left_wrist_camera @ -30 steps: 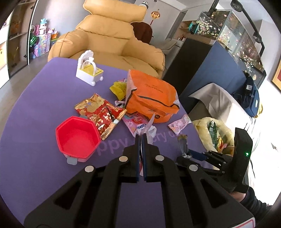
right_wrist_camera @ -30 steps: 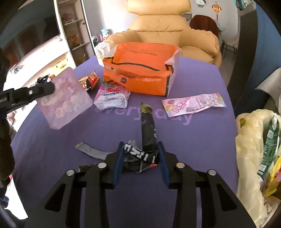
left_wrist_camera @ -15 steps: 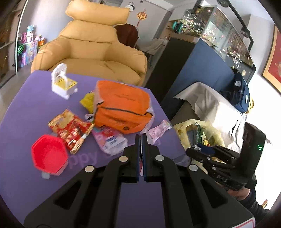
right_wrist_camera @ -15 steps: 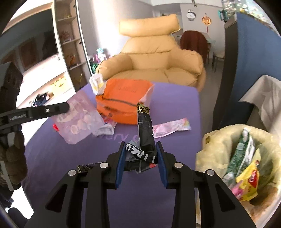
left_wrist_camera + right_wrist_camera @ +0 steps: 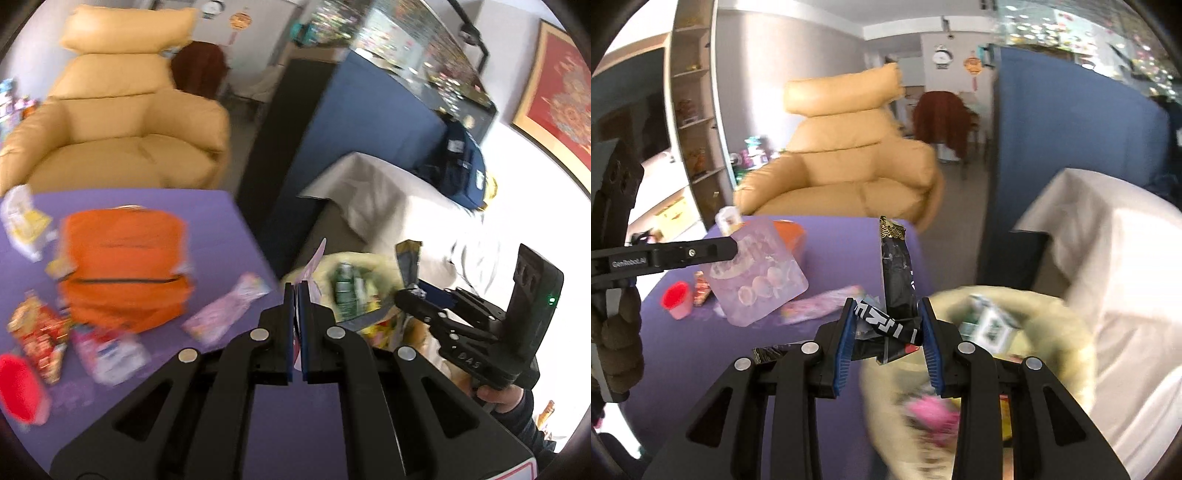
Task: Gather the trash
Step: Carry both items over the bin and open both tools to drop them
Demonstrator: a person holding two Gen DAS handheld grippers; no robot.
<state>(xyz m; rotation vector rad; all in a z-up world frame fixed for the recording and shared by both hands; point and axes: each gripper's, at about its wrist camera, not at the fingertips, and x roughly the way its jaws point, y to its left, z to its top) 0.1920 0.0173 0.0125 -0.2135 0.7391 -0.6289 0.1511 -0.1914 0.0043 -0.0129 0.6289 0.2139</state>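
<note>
My left gripper (image 5: 296, 291) is shut on a thin clear pinkish plastic packet (image 5: 757, 277), edge-on in its own view, and hangs over the right edge of the purple table (image 5: 221, 221). My right gripper (image 5: 887, 306) is shut on a crumpled black wrapper (image 5: 897, 269) whose long end sticks up. It hovers at the near rim of the open yellow trash bag (image 5: 1052, 314), which holds several wrappers. In the left wrist view the right gripper (image 5: 402, 295) sits over that trash bag (image 5: 373, 266), a hand on its handle.
Blurred on the table lie an orange bag (image 5: 122, 266), a pink wrapper (image 5: 225, 314), a pink-white packet (image 5: 110, 354), a red snack packet (image 5: 37, 332) and a red cup (image 5: 18, 387). A tan armchair (image 5: 122, 129) stands behind; a blue partition (image 5: 351, 129) and white-draped furniture (image 5: 388, 195) flank the bag.
Both grippers have risen and swung right from over the table to the yellow trash bag, each still carrying its wrapper. The table items have slid left in both views.
</note>
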